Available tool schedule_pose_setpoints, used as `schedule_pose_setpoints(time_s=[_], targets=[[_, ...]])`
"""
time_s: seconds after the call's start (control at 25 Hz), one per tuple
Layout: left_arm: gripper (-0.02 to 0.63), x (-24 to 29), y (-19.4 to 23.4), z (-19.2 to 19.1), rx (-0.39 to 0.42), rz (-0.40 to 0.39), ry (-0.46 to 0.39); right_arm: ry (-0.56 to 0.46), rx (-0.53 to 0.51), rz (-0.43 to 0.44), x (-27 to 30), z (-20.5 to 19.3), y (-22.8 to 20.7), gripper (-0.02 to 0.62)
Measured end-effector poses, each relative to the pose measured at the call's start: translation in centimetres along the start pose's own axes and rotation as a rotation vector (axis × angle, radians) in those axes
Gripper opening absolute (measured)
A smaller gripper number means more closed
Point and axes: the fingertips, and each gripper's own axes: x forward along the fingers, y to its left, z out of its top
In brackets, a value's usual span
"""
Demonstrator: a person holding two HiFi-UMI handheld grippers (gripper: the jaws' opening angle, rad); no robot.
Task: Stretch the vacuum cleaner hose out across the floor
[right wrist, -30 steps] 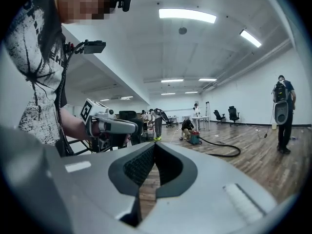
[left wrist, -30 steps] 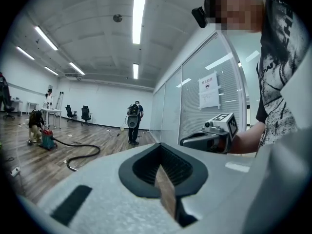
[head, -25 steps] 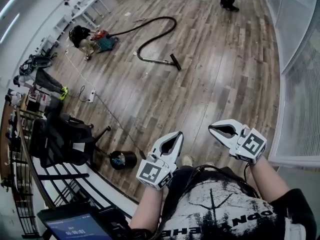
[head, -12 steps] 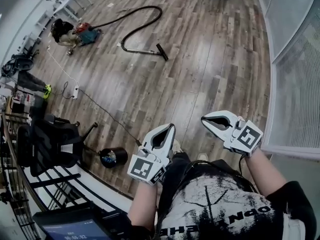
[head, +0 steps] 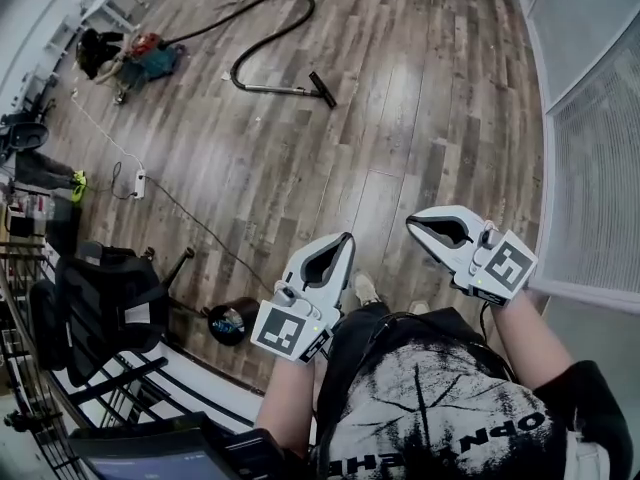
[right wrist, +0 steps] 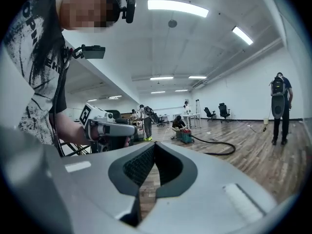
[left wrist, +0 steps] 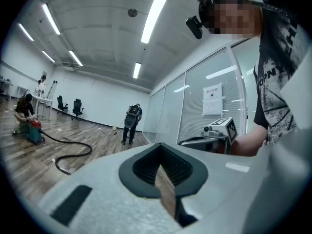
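Both grippers are being held out level before the person's chest, side by side and apart, above a wooden floor (head: 420, 128). The left gripper (head: 346, 238) is being kept fully closed, its jaws pressed together with nothing gripped; only floor is being seen through the gap behind the tips. The right gripper (head: 412, 224) is likewise being kept closed on nothing. The hose (head: 236, 72) is lying on the floor well ahead of both grippers, touched by neither, and is being left in a loose curve rather than a straight line. One end is running toward the vacuum (head: 150, 60) at the far left, beside which a person (head: 95, 48) is crouching; the other end is passing into a straight wand (head: 275, 89) ending in a nozzle (head: 322, 89). Another person (left wrist: 130, 123) is standing farther off near the glass wall (head: 590, 88). A chair (head: 100, 298) and a bin (head: 232, 320) are standing to the left.
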Motion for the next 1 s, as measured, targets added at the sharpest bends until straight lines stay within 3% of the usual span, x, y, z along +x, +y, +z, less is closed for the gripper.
schedule_pose_setpoints(time_s=[0.36,0.56,0.8,1.0], targets=[[0.0,-1.1,7.6,0.7,-0.039,-0.048,-0.002,0.042,0.016,0.002,8.8,1.4,-1.0,0.006],[0.0,-2.1,9.2,1.9,-0.019,-0.067,-0.034,0.005,-0.088,0.031,11.8,3.2,-0.7,0.006],[0.0,-3.3,11.7,3.2,-0.017,-0.03,-0.061,0.021,-0.16,0.049,14.7,4.3,-0.7,0.006],[0.0,-3.4,15.4,4.8,-0.009,0.039,-0.071,0.027,-0.156,0.091,18.0,5.2,-2.3,0.006]])
